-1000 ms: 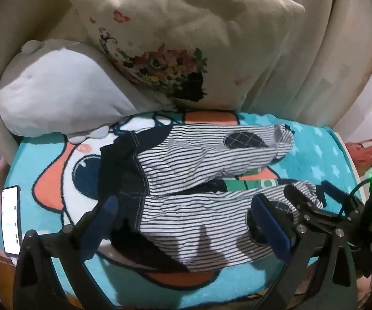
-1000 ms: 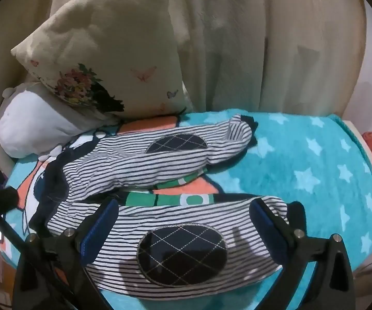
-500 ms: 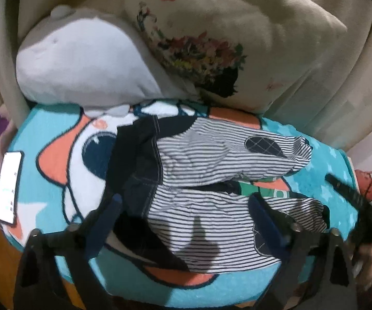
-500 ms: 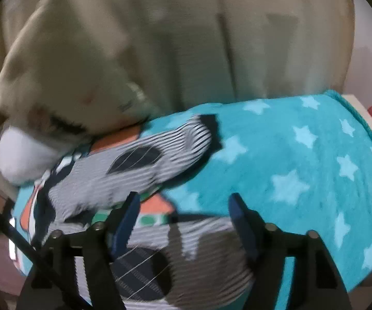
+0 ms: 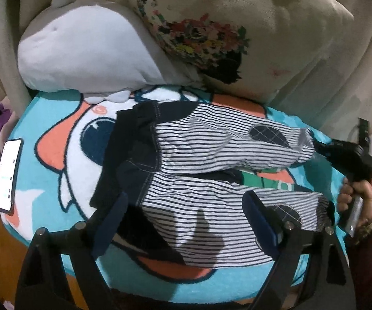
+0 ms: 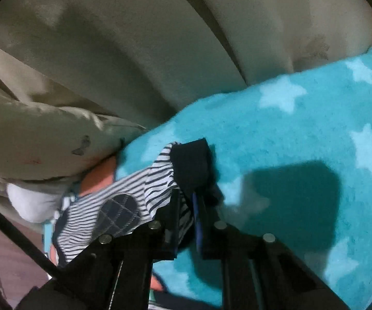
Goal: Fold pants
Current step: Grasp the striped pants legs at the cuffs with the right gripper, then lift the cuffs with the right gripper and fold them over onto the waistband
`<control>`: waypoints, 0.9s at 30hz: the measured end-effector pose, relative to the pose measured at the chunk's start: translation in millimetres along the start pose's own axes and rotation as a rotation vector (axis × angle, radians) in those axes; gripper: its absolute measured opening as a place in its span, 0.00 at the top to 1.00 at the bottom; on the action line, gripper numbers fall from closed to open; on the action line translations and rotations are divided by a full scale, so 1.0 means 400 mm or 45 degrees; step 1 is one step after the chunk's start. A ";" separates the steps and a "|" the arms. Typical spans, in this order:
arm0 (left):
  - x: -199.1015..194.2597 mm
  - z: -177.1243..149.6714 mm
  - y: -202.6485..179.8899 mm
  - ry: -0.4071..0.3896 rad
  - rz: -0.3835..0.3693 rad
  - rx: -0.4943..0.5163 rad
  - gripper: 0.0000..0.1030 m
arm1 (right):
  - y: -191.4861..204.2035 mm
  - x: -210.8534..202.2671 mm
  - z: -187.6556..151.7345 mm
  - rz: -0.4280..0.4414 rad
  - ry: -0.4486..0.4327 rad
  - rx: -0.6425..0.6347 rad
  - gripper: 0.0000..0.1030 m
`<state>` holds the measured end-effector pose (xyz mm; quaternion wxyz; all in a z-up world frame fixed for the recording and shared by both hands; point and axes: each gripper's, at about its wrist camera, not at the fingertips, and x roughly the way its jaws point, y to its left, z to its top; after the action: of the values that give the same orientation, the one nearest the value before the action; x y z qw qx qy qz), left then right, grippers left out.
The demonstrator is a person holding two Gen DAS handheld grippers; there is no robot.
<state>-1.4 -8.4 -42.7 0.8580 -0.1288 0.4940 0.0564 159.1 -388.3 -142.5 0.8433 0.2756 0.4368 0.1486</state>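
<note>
pants (image 5: 211, 170): striped, navy waist at 9 o'clock, legs apart, flat on blanket (image 5: 46, 180)
left gripper (image 5: 186, 222): fingers spread, above waist
right gripper (image 6: 186, 206): pinching far leg cuff (image 6: 191, 162)

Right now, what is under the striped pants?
The striped pants lie on the teal cartoon blanket; its green and orange print shows between the legs. The print directly beneath the fabric is covered. The right gripper pinches the far leg's cuff.

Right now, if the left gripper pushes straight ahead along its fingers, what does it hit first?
Probably the striped pants: the open left gripper points over the near leg close to the dark waistband, with nothing in between. Its height above the cloth is unclear.
</note>
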 end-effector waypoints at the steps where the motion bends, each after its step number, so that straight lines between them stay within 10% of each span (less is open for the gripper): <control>1: -0.001 0.000 0.008 -0.001 0.004 -0.015 0.12 | -0.006 -0.019 -0.002 -0.008 -0.014 0.000 0.91; 6: 0.037 0.048 0.057 0.030 0.008 -0.091 0.12 | -0.074 -0.051 -0.001 -0.228 -0.017 -0.007 0.91; 14: 0.091 0.122 0.075 0.031 0.017 -0.055 0.12 | -0.051 -0.126 0.026 -0.222 -0.095 -0.075 0.72; 17: 0.141 0.171 0.064 0.038 0.027 0.032 0.12 | -0.004 -0.108 0.048 -0.170 -0.049 -0.182 0.50; 27: 0.357 0.333 0.044 0.157 -0.051 0.275 0.12 | 0.105 0.132 0.136 -0.173 0.244 -0.527 0.42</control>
<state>178.0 41.2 -105.1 0.8359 -0.0488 0.5462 -0.0223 233.5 -346.8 -126.5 0.8445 0.0514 0.4926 0.2036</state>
